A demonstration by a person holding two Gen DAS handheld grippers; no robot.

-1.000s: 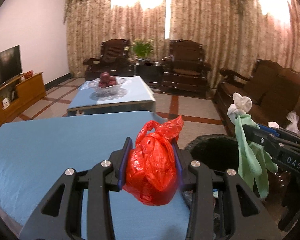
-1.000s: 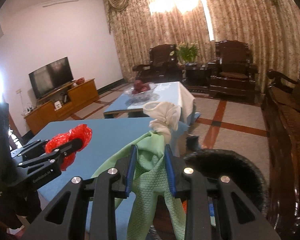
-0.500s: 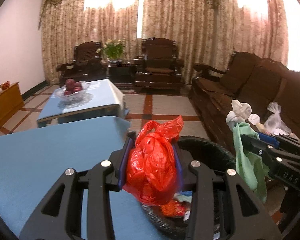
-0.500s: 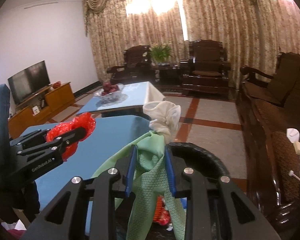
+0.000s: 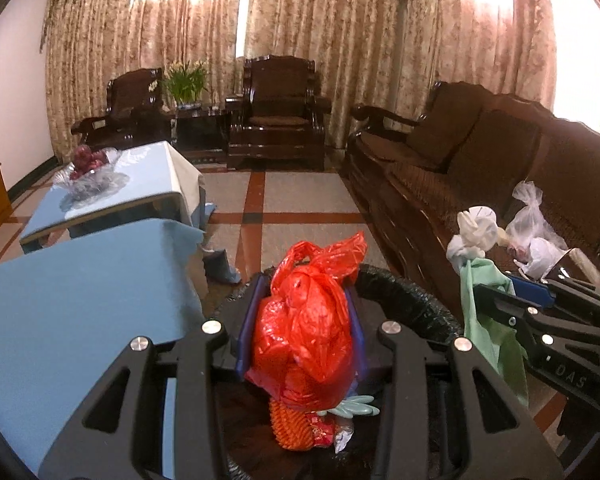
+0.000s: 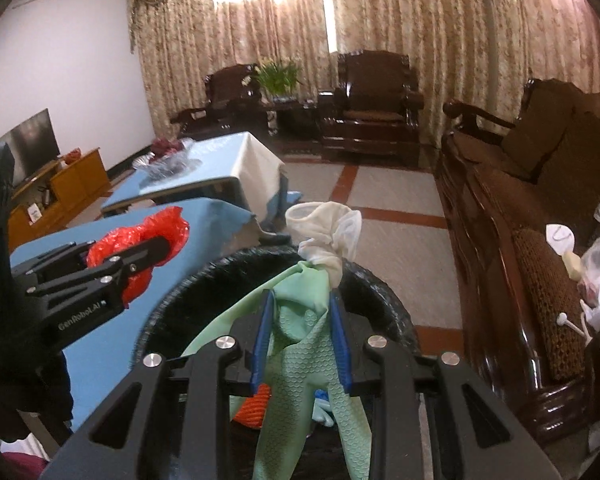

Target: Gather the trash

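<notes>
Trash was seen in two held pieces: one red plastic bag [image 5: 306, 332] and one green rubber glove [image 6: 312, 356] with a pale cuff. Two grippers were in view, one for each piece. The left gripper [image 5: 302, 330] was closed partway on the red plastic bag, its blue-padded jaws pressed against both sides of the bag. The right gripper [image 6: 300, 336] was closed narrowly on the green rubber glove, with the cuff bunched above the jaws and the fingers of the glove hanging below them.

One black bin [image 5: 412, 304] was seen, lined with a black bag, and both held pieces were above its opening. Inside it, an orange mesh piece [image 5: 290, 428] and a pale blue glove [image 5: 354, 404] were lying. Two tabletops covered in blue cloth were counted, the near one [image 5: 80, 300] just beside the bin. Clear plastic bags [image 5: 534, 236] were lying on the one sofa [image 5: 480, 152].
</notes>
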